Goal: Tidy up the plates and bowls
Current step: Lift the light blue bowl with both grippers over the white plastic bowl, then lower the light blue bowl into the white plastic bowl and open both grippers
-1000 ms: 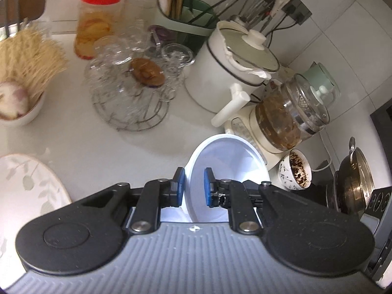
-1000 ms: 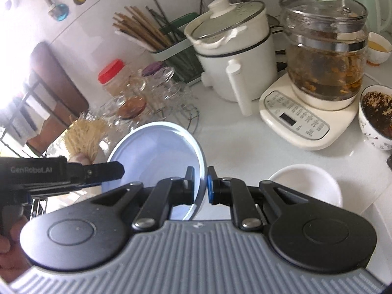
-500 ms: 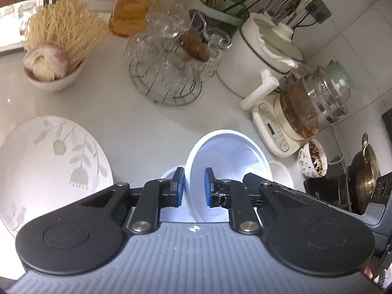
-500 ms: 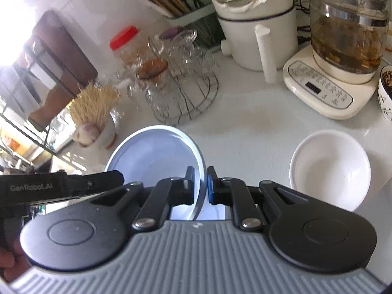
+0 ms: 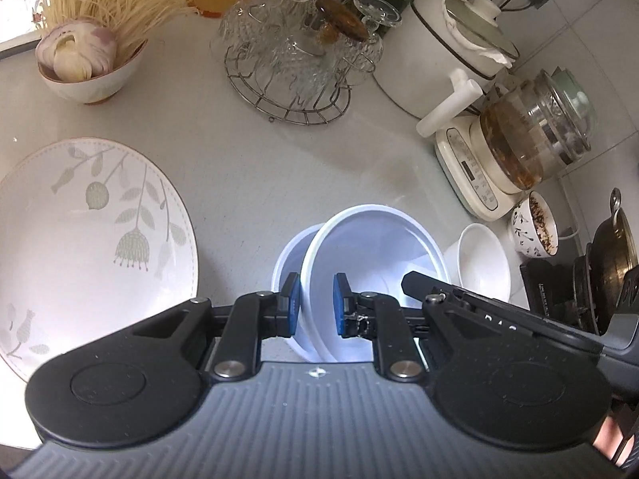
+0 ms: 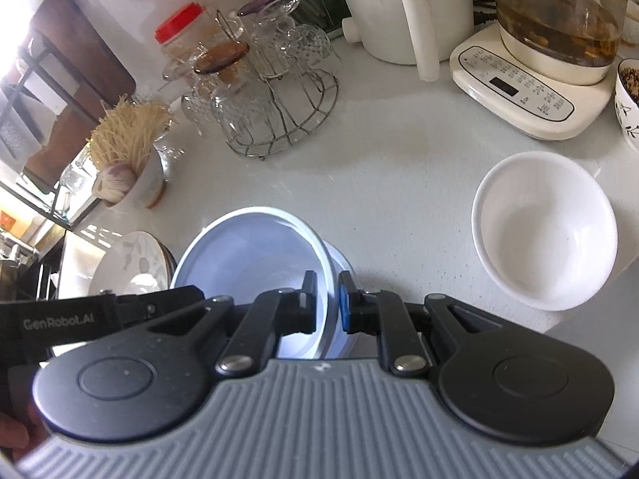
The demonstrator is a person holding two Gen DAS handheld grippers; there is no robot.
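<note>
Each gripper pinches the rim of its own pale bowl. The left gripper (image 5: 315, 311) is closed on the near wall of a white bowl (image 5: 375, 263), and the right gripper (image 6: 326, 302) is clamped on the rim of a bluish-white bowl (image 6: 247, 255). Over the last second both views have sunk toward the desk (image 5: 279, 167): the glass rack (image 5: 295, 48) and the electric kettle (image 5: 519, 147) have slid toward the far edge of the left view, and the large leaf-patterned plate (image 5: 92, 239) at the left has come fully into sight. The two bowls now sit close together, one rim overlapping the other in both views. Whether they are already nesting or only touching is hard to say, since the grippers hide the near edges. A third, plain white bowl (image 6: 547, 227) rests on the desk to the right, just beside the pair, in front of the speckled cup (image 5: 533, 225). The drop suggests that the stacking step is close: the bowls look ready to be set one inside the other on the bare desk between the plate and the loose bowl. Neither bowl appears to rest on the desk yet, and both hang tilted from their rims, so any slip as they meet could knock them against each other.
</note>
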